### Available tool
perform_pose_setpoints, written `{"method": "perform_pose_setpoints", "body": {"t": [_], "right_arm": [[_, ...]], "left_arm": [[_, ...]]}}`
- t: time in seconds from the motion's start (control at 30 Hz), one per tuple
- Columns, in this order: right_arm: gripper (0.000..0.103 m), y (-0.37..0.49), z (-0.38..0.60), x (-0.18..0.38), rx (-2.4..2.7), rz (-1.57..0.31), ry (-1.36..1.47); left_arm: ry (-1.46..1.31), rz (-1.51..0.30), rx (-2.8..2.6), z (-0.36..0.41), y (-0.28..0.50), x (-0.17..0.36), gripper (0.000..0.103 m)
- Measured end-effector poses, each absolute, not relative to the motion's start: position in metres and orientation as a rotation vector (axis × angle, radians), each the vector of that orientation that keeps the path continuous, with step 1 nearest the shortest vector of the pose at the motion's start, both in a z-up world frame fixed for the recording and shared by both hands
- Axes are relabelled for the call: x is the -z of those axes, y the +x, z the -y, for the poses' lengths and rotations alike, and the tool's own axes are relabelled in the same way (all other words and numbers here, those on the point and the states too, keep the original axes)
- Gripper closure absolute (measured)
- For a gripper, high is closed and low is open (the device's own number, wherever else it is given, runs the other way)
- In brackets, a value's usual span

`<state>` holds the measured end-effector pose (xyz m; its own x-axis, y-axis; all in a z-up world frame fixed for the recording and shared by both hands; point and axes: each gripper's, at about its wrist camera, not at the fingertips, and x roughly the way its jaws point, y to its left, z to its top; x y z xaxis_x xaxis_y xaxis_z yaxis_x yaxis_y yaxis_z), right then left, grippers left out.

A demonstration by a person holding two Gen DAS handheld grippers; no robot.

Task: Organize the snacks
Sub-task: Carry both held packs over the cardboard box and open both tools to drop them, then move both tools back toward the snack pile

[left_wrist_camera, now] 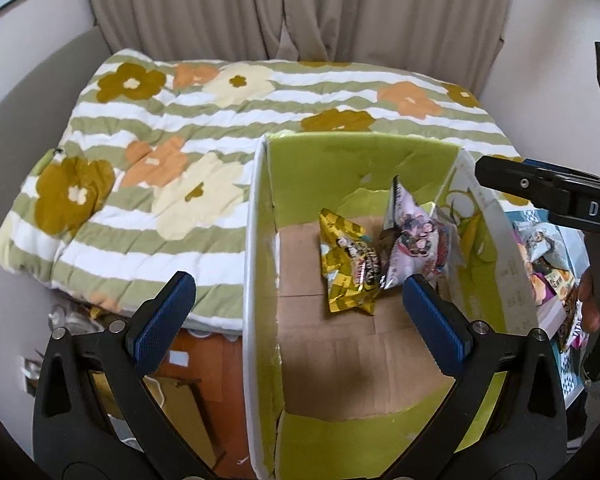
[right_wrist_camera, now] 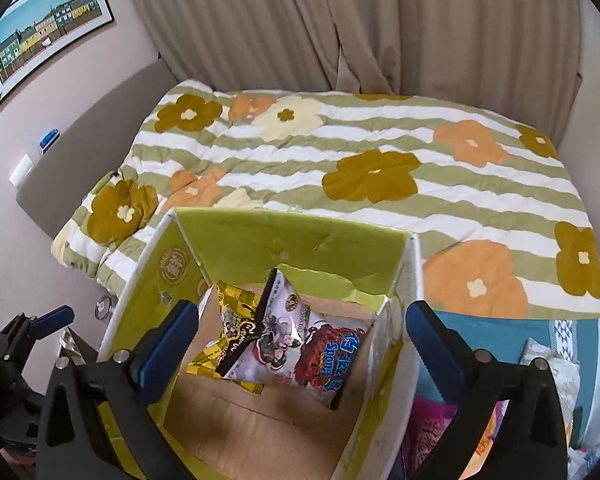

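1. The cardboard box (left_wrist_camera: 260,280) sits at the bed's (left_wrist_camera: 140,152) edge, low in both frames, top open to take snacks.
2. A yellow packet (left_wrist_camera: 350,268) and a white packet (right_wrist_camera: 300,344) lean together at its far end, leaving floor free.
3. The left gripper (left_wrist_camera: 296,312) and right gripper (right_wrist_camera: 300,344) hover above, both wide open and empty.
4. More snacks (left_wrist_camera: 548,276) wait at the right edge.
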<state>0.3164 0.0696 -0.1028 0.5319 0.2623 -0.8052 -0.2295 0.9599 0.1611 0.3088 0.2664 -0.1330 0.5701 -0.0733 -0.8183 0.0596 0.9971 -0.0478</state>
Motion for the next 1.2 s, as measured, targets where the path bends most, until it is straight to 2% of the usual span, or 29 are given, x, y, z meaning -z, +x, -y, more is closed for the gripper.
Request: {"method": "perform_pose_setpoints", "body": {"t": [0.4,0.6,0.93,1.2], "right_arm": [[0.000,0.249,-0.031,0.037,-0.240,-0.842,0.097],[0.000,0.201,0.018,0.014,-0.199,-0.806,0.086],[0.000,0.110,0.122,0.008,-0.121,-0.767,0.081],[0.000,0.053,0.193,0.025,-0.059,-0.770,0.117]], "left_arm": [[0.031,-0.820,0.071,-0.217,0.257,0.058,0.001],[0.013,-0.775,0.080,-0.171,0.214,0.040,0.000],[-0.008,-0.760,0.124,-0.078,0.138,0.050,0.000],[-0.001,-0.776,0.129,-0.022,0.092,0.081,0.000]]}}
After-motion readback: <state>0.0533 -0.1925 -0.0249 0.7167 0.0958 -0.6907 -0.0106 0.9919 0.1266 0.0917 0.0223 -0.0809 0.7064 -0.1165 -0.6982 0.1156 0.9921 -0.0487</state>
